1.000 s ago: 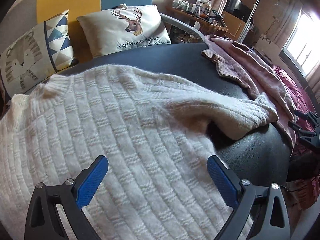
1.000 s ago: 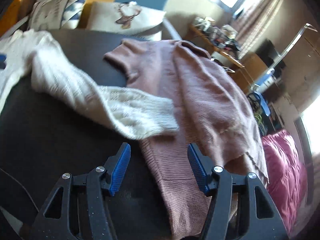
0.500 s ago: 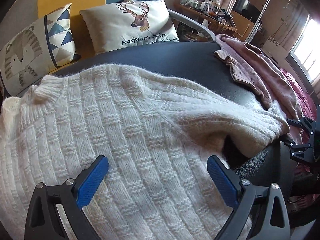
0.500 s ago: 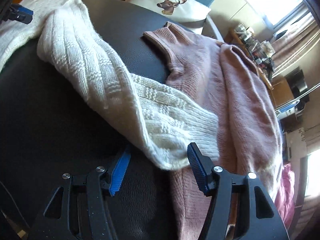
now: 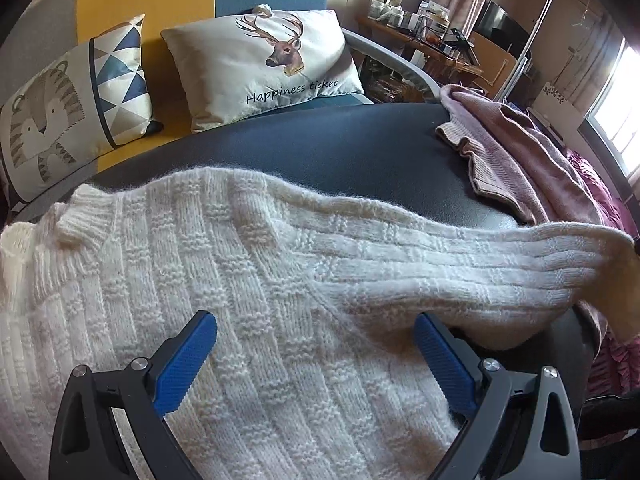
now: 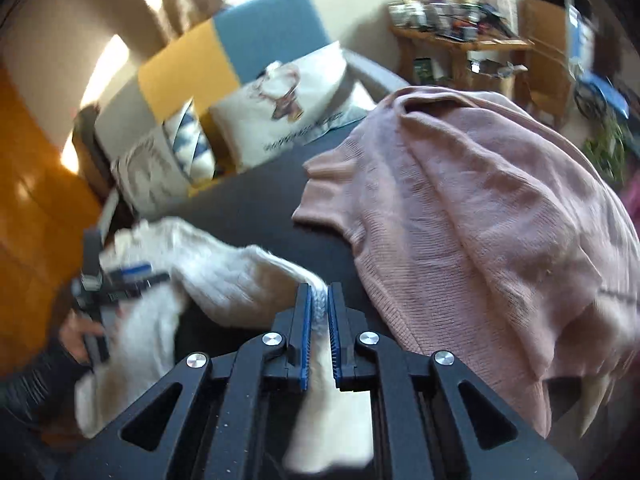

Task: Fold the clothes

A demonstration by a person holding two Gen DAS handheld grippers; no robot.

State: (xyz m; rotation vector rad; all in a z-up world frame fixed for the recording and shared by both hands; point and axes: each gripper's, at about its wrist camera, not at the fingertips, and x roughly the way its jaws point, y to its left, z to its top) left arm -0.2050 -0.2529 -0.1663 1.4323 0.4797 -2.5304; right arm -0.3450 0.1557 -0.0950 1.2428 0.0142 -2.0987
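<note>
Black hand-held gripper (image 5: 316, 354), blue ribbed pads (image 5: 186, 362), silver screws.

Left camera sits low, close over the white sweater (image 5: 248, 280), facing the deer pillow (image 5: 260, 60). Right camera looks from beside it toward that pillow (image 6: 280, 116); both share sweater (image 6: 224, 276) and pillow.

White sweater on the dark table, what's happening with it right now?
The right claw is shut on the white sweater's sleeve cuff, lifting it beside the pink sweater. The left claw hangs open over the white sweater's body, gripping nothing. No fold is made yet.
</note>
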